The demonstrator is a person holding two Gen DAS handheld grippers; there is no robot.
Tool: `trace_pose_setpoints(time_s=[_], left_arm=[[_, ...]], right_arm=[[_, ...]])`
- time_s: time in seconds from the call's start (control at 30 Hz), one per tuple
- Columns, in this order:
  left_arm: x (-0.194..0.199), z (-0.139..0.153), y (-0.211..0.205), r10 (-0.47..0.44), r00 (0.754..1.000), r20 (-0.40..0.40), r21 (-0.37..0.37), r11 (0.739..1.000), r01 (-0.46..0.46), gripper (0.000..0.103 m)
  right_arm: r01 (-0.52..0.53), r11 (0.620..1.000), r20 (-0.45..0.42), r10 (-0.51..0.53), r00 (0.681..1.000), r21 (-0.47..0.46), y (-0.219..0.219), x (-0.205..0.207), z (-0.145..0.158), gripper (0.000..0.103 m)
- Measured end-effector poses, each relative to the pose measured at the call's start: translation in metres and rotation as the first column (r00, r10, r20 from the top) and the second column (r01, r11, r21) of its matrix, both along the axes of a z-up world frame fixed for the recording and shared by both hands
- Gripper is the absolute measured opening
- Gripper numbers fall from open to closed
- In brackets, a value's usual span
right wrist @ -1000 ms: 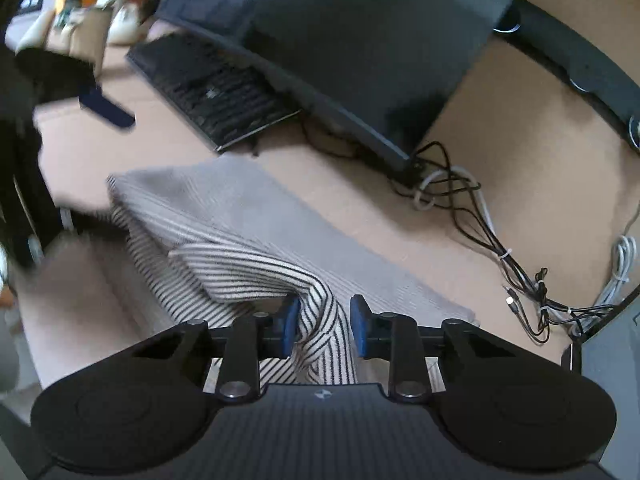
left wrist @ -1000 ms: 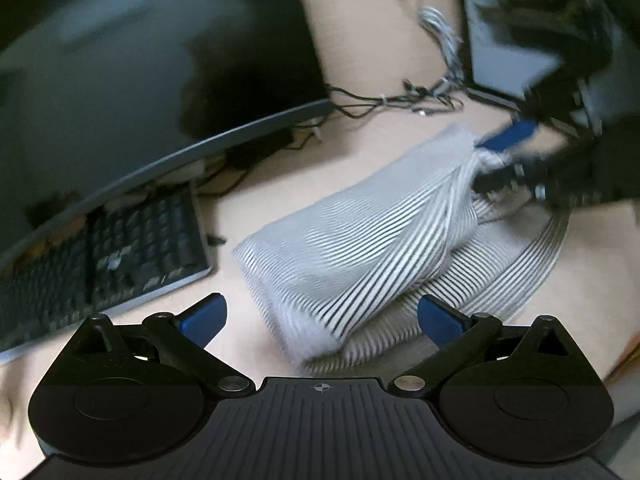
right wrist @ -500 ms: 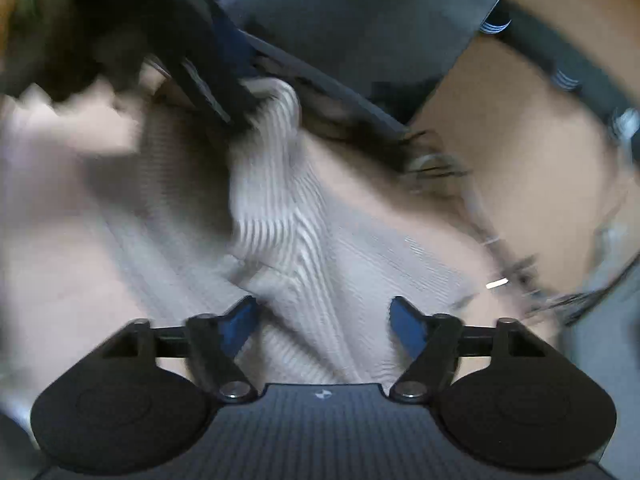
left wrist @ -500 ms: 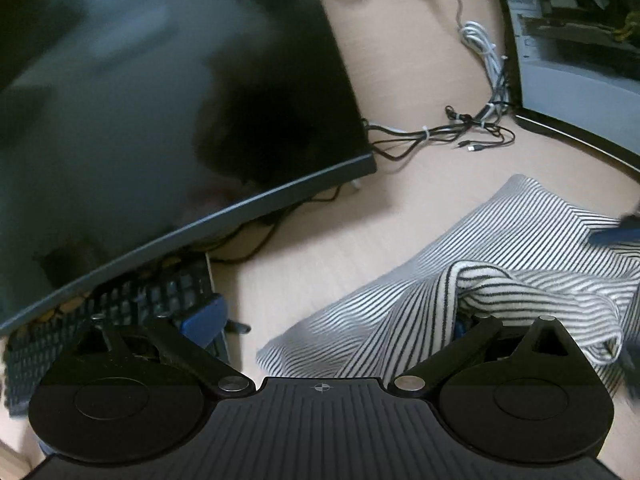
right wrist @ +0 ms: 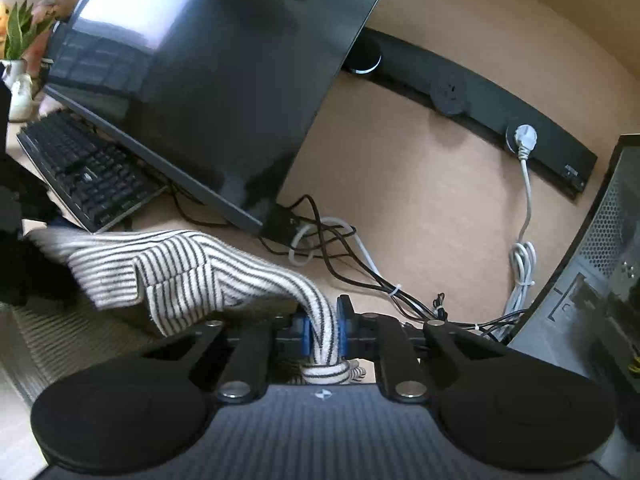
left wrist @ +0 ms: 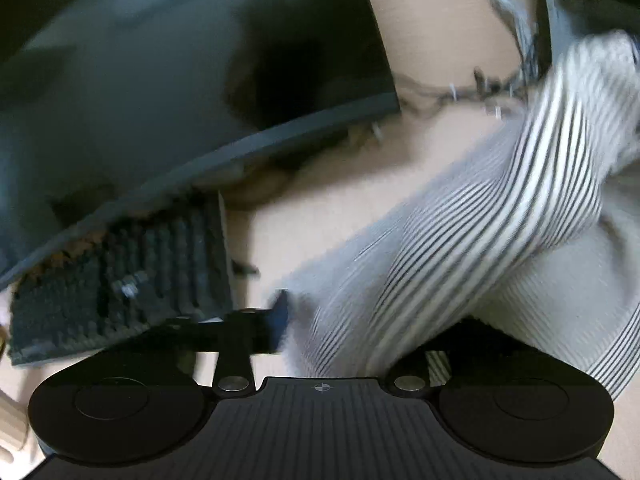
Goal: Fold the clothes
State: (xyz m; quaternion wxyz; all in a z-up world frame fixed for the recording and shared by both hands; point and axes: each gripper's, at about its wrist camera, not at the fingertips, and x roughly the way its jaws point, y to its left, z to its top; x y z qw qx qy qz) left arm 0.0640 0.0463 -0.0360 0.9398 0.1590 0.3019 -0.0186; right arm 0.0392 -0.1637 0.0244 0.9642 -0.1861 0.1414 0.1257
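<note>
Left wrist view: motion blur over the whole frame. The left gripper (left wrist: 344,320) now has the striped shirt (left wrist: 460,240) bunched between its fingers. Half a second ago the jaws stood wide with cloth only at the right finger; now the left finger (left wrist: 280,316) sits close against the fabric. The right finger is hidden under the cloth, so I cannot tell how firmly it is pinched. A band of shirt runs from the gripper up and right toward the desk's far right corner, near the cables (left wrist: 472,92). The keyboard (left wrist: 120,288) and monitor (left wrist: 160,80) lie to the left.

Right wrist view: sharp. The right gripper (right wrist: 322,326) is clamped on a rolled strand of the shirt (right wrist: 180,268); half a second ago its jaws were spread and empty. The long axis of the cloth runs from these jaws leftward, toward the keyboard (right wrist: 84,172), sagging in the middle. The desk (right wrist: 420,180) is bare beyond the cables (right wrist: 328,248).

Judgement: both ends are now taken up, so the shirt is lifted and stretched between the two grippers, probably for laying a fold.
</note>
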Motion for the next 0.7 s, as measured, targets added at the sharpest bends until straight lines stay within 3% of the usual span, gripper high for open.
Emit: trace_pose_setpoints(time_s=[0.1,0.2,0.3,0.4,0.57,0.7], left_arm=[[-0.019,0.055,0.005,-0.053,0.989,0.137,-0.017,0.998,0.056,0.019],[-0.048,0.115,0.006,-0.126,0.957,0.260,-0.033,0.990,0.139,0.019],[-0.088,0.171,-0.002,-0.204,0.897,0.392,0.034,0.978,0.208,0.020],[-0.132,0.215,-0.012,-0.275,0.819,0.504,0.109,0.961,0.256,0.023],[-0.172,0.248,-0.017,-0.352,0.739,0.574,0.124,0.930,0.346,0.027],[-0.174,0.250,-0.025,-0.398,0.724,0.564,0.147,0.911,0.386,0.026]], right_arm=[[-0.024,0.999,0.034,0.023,0.999,0.027,-0.007,-0.012,0.026,0.009],[-0.048,0.997,0.068,0.045,0.997,0.053,-0.013,-0.023,0.052,0.009],[-0.079,0.992,0.189,0.060,0.980,0.093,-0.033,-0.063,0.105,0.009],[-0.114,0.987,0.303,0.074,0.950,0.116,-0.050,-0.105,0.148,0.009],[-0.121,0.984,0.401,0.059,0.914,0.131,-0.071,-0.155,0.182,0.009],[-0.128,0.979,0.400,0.054,0.915,0.161,-0.087,-0.168,0.195,0.009]])
